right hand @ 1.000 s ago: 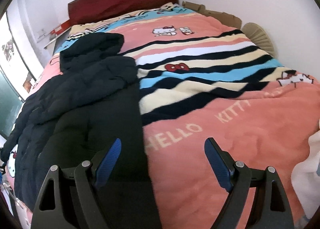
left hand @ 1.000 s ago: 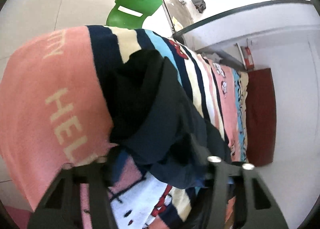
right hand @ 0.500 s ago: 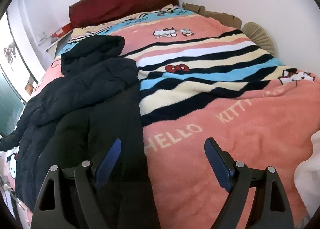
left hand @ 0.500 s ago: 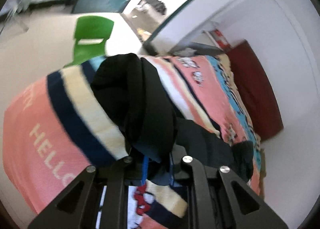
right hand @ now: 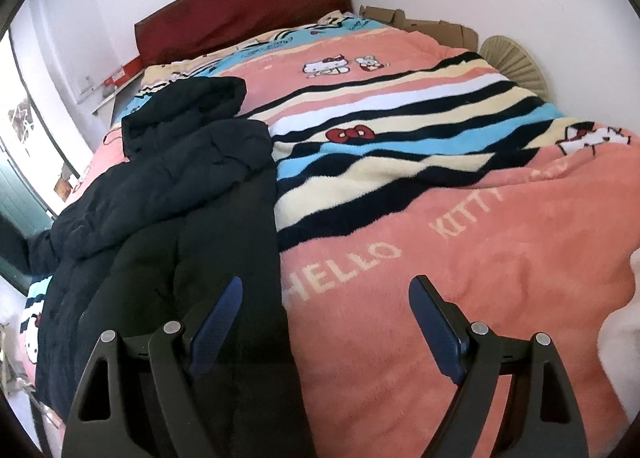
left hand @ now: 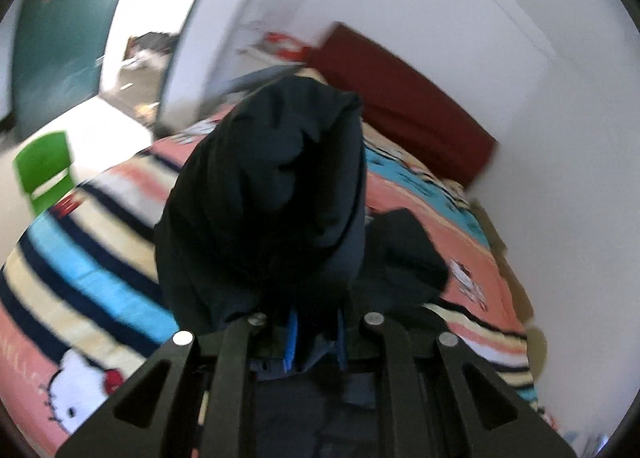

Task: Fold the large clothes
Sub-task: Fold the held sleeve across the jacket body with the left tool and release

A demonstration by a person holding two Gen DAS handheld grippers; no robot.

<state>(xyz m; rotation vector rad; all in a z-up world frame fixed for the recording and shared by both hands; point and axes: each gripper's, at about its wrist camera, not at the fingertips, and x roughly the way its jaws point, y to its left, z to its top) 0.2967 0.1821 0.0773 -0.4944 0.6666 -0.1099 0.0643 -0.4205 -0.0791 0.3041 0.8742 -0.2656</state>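
A large dark navy hooded jacket (right hand: 160, 210) lies along the left side of the bed on a pink striped Hello Kitty blanket (right hand: 440, 194). My left gripper (left hand: 314, 338) is shut on a sleeve of the jacket (left hand: 276, 198), which stands bunched up in front of the camera and hides the middle of that view. My right gripper (right hand: 326, 318) is open and empty, low over the blanket's near end, with its left finger (right hand: 218, 314) over the jacket's hem.
A dark red headboard (right hand: 240, 6) stands at the far end against a white wall. Cardboard (right hand: 420, 20) and a woven fan (right hand: 512, 58) lie at the far right. A green chair (left hand: 44, 174) stands on the floor left of the bed.
My left gripper has closed on the jacket sleeve, lifted it and swung toward the headboard. The right gripper has barely moved and stays open.
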